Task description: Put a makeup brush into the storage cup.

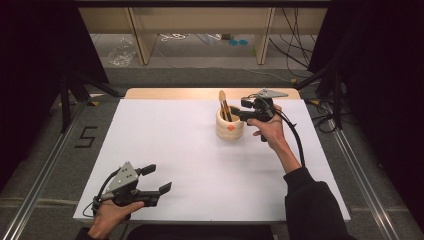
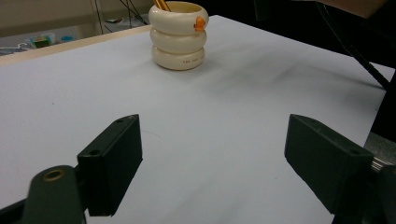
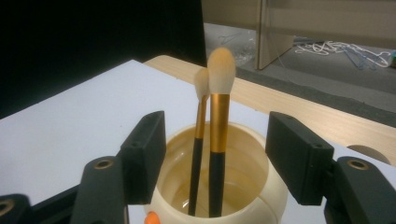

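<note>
Two brushes [image 3: 218, 135] upright in holder [image 1: 230, 125], far right on table [image 1: 175, 145].

A lab: black curtains [image 1: 35, 60], floor cables [image 1: 295, 50], metal rails [image 1: 40, 170].

Brush handles' [image 3: 215, 182] lower ends hidden inside the cream holder [image 3: 266, 196].

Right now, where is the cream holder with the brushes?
In the high view the cream holder stands toward the table's far right, just left of the right gripper, whose open jaws flank its two brushes in the right gripper view.
</note>
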Action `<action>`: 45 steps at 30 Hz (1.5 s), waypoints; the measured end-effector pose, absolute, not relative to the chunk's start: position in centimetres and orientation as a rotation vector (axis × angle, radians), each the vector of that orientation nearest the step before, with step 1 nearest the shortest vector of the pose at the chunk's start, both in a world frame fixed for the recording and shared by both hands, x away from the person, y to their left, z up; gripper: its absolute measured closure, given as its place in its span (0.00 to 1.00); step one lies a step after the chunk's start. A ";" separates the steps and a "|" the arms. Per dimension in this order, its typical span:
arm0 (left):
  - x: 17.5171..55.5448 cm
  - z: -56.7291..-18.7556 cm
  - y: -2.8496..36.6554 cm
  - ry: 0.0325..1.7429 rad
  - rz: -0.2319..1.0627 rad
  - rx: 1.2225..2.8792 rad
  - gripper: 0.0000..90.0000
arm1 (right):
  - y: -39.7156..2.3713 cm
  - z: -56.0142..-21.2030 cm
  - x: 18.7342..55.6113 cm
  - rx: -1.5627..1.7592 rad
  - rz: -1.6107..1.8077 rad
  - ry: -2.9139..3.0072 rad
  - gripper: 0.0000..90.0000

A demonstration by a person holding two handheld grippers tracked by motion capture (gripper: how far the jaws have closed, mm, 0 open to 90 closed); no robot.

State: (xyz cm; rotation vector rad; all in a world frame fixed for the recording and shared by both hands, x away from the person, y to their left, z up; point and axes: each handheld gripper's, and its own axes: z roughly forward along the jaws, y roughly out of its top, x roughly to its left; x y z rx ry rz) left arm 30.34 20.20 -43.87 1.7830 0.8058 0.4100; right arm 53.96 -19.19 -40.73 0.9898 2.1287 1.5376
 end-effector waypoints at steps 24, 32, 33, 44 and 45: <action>30.5 -43.8 20.4 0.802 0.420 1.785 0.21 | -18.9 -38.5 49.5 0.932 1.497 2.102 0.31; 30.6 -43.9 20.4 0.789 0.424 1.793 0.21 | -18.2 -38.5 48.6 0.911 1.477 2.137 0.31; 30.6 -43.9 20.4 0.793 0.424 1.791 0.21 | -18.2 -38.5 48.5 0.912 1.479 2.144 0.31; 30.5 -44.0 20.3 0.804 0.412 1.787 0.21 | -17.9 -38.6 47.4 0.901 1.481 2.166 0.29; 30.5 -43.9 20.3 0.799 0.420 1.786 0.21 | -18.0 -38.6 47.4 0.895 1.474 2.169 0.29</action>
